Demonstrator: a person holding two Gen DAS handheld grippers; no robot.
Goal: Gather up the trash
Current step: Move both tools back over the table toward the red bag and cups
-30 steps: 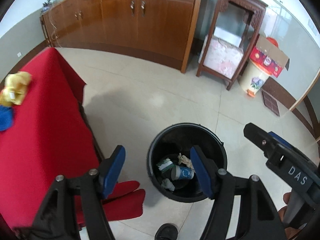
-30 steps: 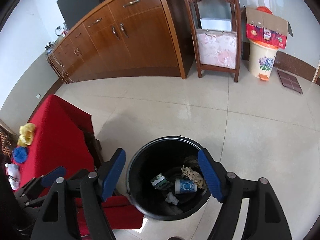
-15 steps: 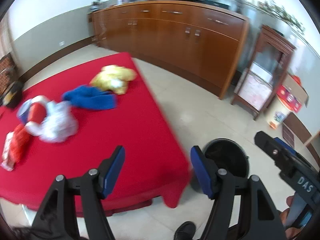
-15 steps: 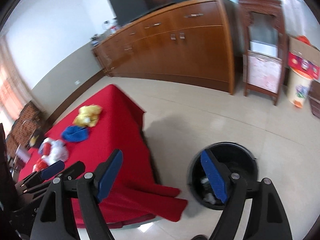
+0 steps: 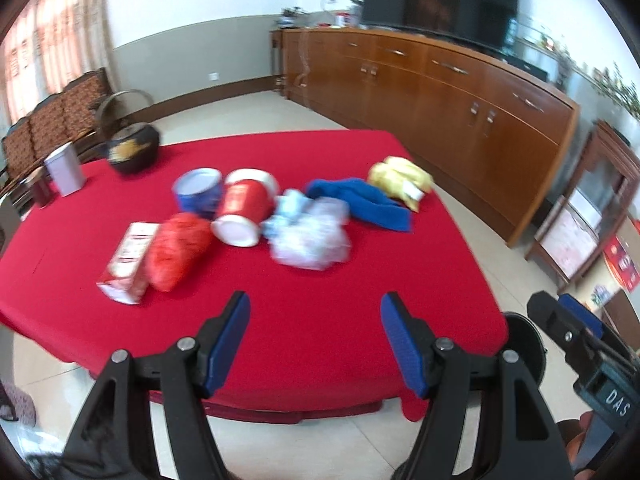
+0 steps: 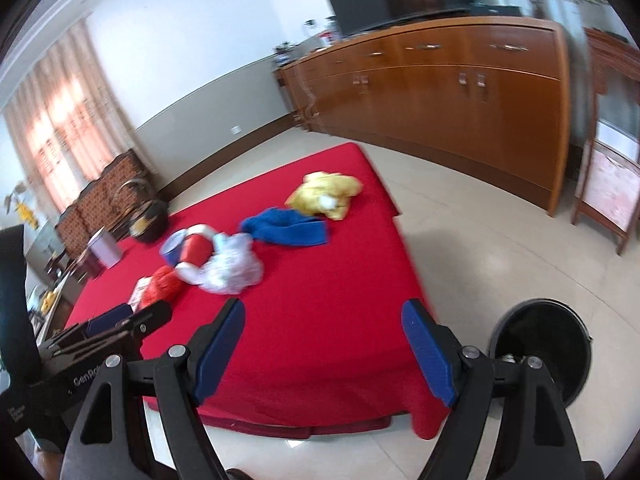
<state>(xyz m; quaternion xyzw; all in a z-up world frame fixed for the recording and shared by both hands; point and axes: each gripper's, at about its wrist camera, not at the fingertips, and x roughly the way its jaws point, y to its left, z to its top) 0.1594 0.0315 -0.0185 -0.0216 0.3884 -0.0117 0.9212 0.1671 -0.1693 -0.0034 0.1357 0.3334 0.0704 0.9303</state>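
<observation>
Both tools (image 5: 316, 340) (image 6: 324, 344) agape above table (image 5: 320, 280)

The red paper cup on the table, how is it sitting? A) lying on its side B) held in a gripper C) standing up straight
A: the red paper cup lies tipped over on the red tablecloth, its white base facing the camera, and both grippers are open and hold nothing.

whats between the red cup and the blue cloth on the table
A crumpled clear plastic bag lies between the red cup and the blue cloth, touching the cup. The left wrist view shows it best.
</observation>
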